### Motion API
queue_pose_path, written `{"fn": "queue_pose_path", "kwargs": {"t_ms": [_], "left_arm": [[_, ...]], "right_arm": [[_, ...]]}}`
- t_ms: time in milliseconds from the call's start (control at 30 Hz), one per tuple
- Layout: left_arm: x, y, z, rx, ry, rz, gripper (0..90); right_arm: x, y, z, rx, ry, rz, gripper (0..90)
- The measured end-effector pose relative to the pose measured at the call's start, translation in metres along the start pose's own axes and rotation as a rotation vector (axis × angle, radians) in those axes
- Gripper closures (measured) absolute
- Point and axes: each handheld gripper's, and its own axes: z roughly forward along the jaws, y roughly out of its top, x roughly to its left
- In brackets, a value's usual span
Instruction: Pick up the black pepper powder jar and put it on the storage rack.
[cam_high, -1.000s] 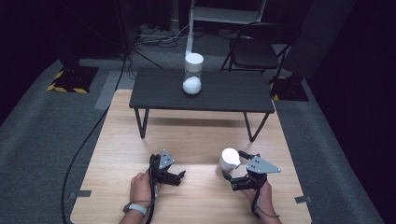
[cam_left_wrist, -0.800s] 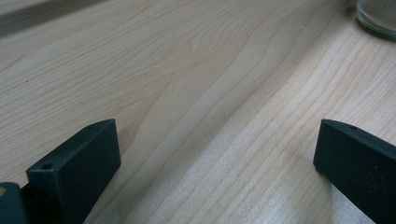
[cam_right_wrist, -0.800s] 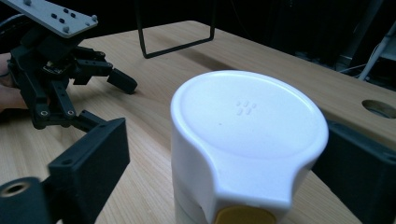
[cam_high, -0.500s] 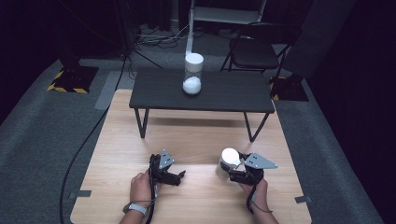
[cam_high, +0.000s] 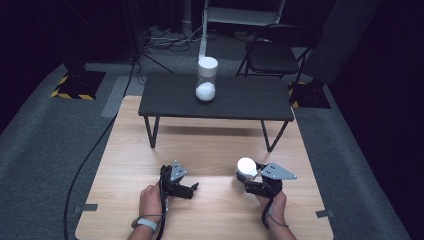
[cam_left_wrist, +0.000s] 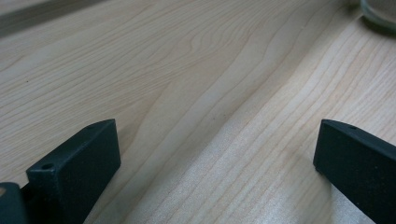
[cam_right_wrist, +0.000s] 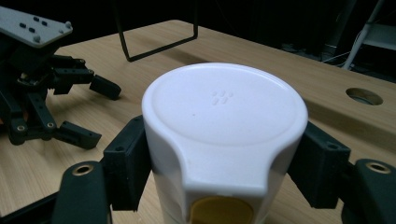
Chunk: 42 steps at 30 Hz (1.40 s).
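The step in hand looked like the first grasp of a white-lidded container (cam_high: 244, 173), which stood upright on the wooden table (cam_high: 210, 150), well short of the low black bench (cam_high: 216, 98) and to the right of the left gripper (cam_high: 192, 189). The right gripper (cam_right_wrist: 224, 154) had just been closing, its black pads pinching the container below the lid. The left gripper rested on the wood, jaws spread and empty. Next, probably a steady lift, kept upright. The lid (cam_right_wrist: 225, 105) was smooth, round and flat.
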Motion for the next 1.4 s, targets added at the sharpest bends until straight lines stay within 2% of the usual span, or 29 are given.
{"fn": "queue_pose_path", "kwargs": {"t_ms": [133, 367, 600, 767, 900, 967, 1200, 1400], "left_arm": [[0.0, 0.0, 0.0, -0.002, 0.002, -0.002, 0.2], [-0.001, 0.0, 0.0, -0.002, 0.001, -0.003, 0.2], [-0.001, -0.001, 0.0, -0.003, 0.001, -0.004, 0.2], [-0.001, -0.001, 0.0, -0.002, 0.001, -0.004, 0.2], [-0.001, -0.001, 0.0, -0.002, 0.001, -0.003, 0.2], [-0.001, -0.001, 0.0, -0.002, 0.001, -0.004, 0.2], [0.0, -0.001, 0.0, -0.002, 0.0, -0.004, 0.2], [0.001, 0.0, 0.0, 0.001, -0.004, 0.006, 0.2]], "right_arm": [[-0.003, 0.013, -0.001, -0.013, 0.001, -0.002, 30.1], [-0.01, 0.055, -0.007, -0.036, -0.015, -0.033, 30.1], [-0.025, 0.099, -0.012, -0.048, -0.027, -0.018, 30.1], [-0.032, 0.131, -0.014, -0.051, -0.053, -0.028, 30.1], [-0.044, 0.152, -0.014, -0.077, -0.046, 0.007, 30.1], [-0.045, 0.161, -0.014, -0.086, -0.054, 0.009, 30.1], [-0.046, 0.202, -0.006, -0.084, -0.075, -0.028, 30.1], [-0.052, 0.225, 0.009, -0.09, -0.096, -0.037, 30.1]]}}
